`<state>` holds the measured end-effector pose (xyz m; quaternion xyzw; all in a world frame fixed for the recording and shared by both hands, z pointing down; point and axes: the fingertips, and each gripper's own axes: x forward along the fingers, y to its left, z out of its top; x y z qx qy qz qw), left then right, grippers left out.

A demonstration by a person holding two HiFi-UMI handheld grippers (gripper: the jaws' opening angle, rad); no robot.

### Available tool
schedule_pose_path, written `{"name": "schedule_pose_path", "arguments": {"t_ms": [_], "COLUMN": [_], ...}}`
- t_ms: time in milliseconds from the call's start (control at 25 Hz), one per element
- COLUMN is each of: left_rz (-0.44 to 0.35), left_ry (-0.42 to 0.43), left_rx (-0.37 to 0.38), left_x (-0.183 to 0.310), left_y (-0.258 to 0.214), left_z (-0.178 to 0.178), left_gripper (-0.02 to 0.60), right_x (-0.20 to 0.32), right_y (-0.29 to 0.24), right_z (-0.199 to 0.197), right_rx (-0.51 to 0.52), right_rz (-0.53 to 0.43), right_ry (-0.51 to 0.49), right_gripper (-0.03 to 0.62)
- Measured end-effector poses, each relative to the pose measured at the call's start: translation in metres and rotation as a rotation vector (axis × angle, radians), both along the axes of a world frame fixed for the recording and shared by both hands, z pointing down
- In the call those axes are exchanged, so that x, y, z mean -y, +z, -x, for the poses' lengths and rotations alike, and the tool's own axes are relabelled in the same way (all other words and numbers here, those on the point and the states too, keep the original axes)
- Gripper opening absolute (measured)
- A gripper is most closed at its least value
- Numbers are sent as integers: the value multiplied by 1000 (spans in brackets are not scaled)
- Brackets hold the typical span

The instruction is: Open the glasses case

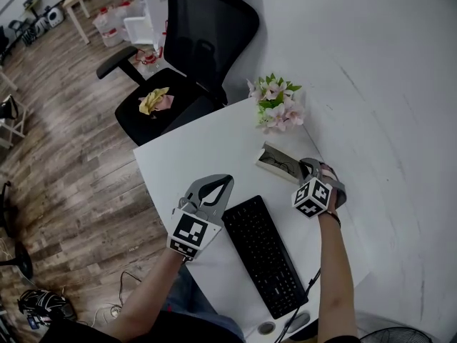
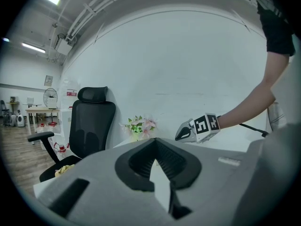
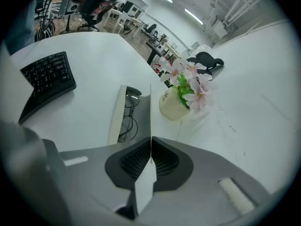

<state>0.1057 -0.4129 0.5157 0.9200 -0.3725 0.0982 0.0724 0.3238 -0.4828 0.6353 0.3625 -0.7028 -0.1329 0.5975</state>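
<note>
**Near to far.** The left tool (image 1: 223, 184), jaws closed and empty, hovers over the white counter (image 1: 178, 163) at 10 o'clock of the black keyboard (image 1: 264, 252). The right tool (image 3: 150, 139) sits at 2 o'clock of the keyboard, jaws closed on the thin edge of the lid (image 3: 140, 112). The glasses case (image 3: 116, 119) lies at 1 o'clock of the keyboard, with its lid raised near upright and the glasses (image 3: 126, 113) exposed in the base. A potted flower arrangement (image 3: 181, 95) stands just beyond the case, and an office chair (image 1: 207, 27) stands at 11 o'clock.

**Handling (judged).** The case is probably light, stiff-shelled and smooth, so the unheld base may slide or tip. The best hold is the lid rim, away from the fragile lenses.
</note>
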Motion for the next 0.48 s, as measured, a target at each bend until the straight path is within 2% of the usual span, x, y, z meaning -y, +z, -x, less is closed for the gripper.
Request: {"name": "schedule_pose_path", "arguments": {"t_ms": [480], "left_rz": [9], "left_ry": [-11], "left_rx": [11], "left_x": [-2], "left_y": [5], "left_z": [4], "left_gripper": [8], "right_x": [29], "right_y": [2], "right_z": [-13], "right_rx": [53], "right_rz": [-8], "right_ry": [54], "right_gripper": [15]}}
